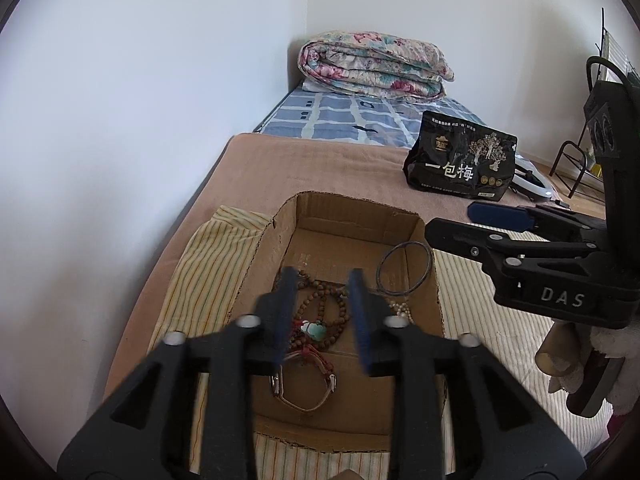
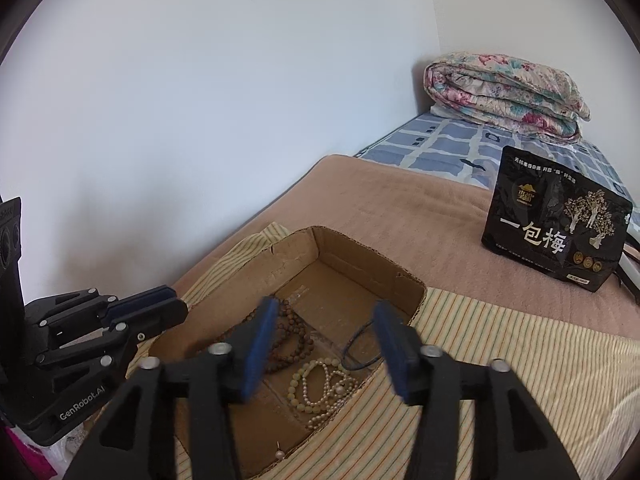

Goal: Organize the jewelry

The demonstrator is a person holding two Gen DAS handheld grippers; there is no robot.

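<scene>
An open cardboard box (image 1: 352,208) lies on a striped cloth on the bed. Inside it are a brown bead strand (image 1: 320,292) with a green jade pendant (image 1: 316,329), a strap bracelet (image 1: 304,396), a thin dark bangle (image 1: 380,268) and pale pearls (image 1: 400,308). My left gripper (image 1: 322,314) hangs over the beads with its jaws apart and nothing pressed between them. From the right wrist view the box (image 2: 360,256) shows the brown beads (image 2: 292,332), a pearl necklace (image 2: 320,388) and the dark bangle (image 2: 351,344). My right gripper (image 2: 326,346) is open above them and empty.
A black snack bag (image 2: 552,236) stands on the brown blanket (image 2: 400,208) beyond the box. A folded floral quilt (image 2: 504,96) lies at the bed's far end. A white wall runs along the left. A metal rack (image 1: 572,168) stands at the far right.
</scene>
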